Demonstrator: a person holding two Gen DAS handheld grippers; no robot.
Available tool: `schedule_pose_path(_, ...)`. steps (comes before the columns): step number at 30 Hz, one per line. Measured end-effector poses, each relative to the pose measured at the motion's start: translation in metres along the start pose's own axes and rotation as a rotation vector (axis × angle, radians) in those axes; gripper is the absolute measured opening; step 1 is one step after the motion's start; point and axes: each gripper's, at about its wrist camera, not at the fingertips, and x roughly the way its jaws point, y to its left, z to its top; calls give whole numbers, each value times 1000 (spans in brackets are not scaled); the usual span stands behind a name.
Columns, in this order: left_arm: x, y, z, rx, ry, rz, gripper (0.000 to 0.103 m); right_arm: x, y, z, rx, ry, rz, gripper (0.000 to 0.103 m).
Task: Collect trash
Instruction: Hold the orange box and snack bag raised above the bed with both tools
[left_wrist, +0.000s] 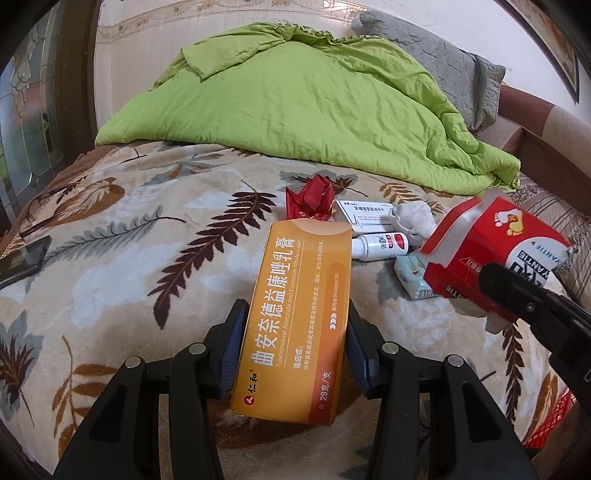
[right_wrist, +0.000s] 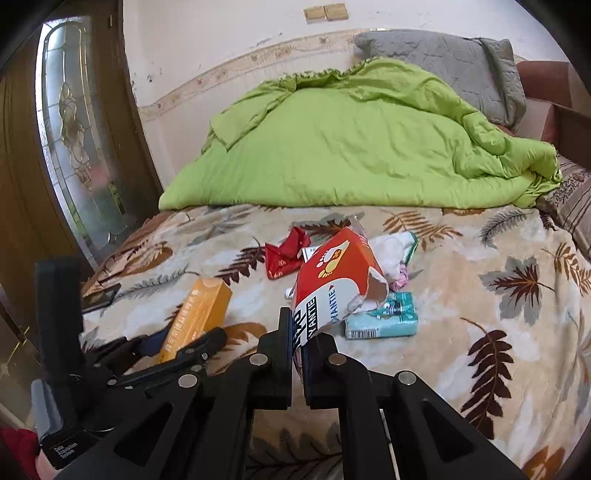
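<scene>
A: What is nearest?

B: The left claw (left_wrist: 293, 328) clamps a long orange cardboard medicine box (left_wrist: 295, 314) by its two long sides, lifted over the leaf-patterned plush blanket (left_wrist: 129, 258) on the bed. The right claw (right_wrist: 297, 332) is pinched tight on the white lower edge of a torn red-and-white cardboard carton (right_wrist: 332, 280) with footprint marks, which is tilted up off the blanket.

A: And just beyond those?

B: Under the torn carton lies a small teal tissue pack (right_wrist: 384, 317), flat on the blanket. Near it are a small white spray bottle with a red label (left_wrist: 376, 245), a white flat medicine box (left_wrist: 365, 218), a crumpled white tissue (left_wrist: 413, 218) and a crumpled red foil wrapper (left_wrist: 310, 201), all close together mid-bed.

A: Anything off to the side?

B: A dark phone (left_wrist: 22, 264) lies at the blanket's left edge.

A: Farther back?

B: A rumpled lime-green quilt (left_wrist: 306, 110), then a grey quilted pillow (right_wrist: 443, 70) against the wall.
</scene>
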Motion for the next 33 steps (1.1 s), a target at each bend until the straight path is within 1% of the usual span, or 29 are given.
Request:
schedule_pose_path(5,0,-1,0,2,-2,6,48,6,-4,-1,13,28,22,5)
schedule_pose_path(10,-1,-1,0,6,-4,11,48,7,-3,-2,3,34,26,5)
schedule_pose_path(21,-1,-2,-1,4,-3,11,48,7,-13,-2,47,46,34,5)
schedule_pose_path(33,0,-4,-1,15,0,9,48,9,-12,-2,46,57,43,5)
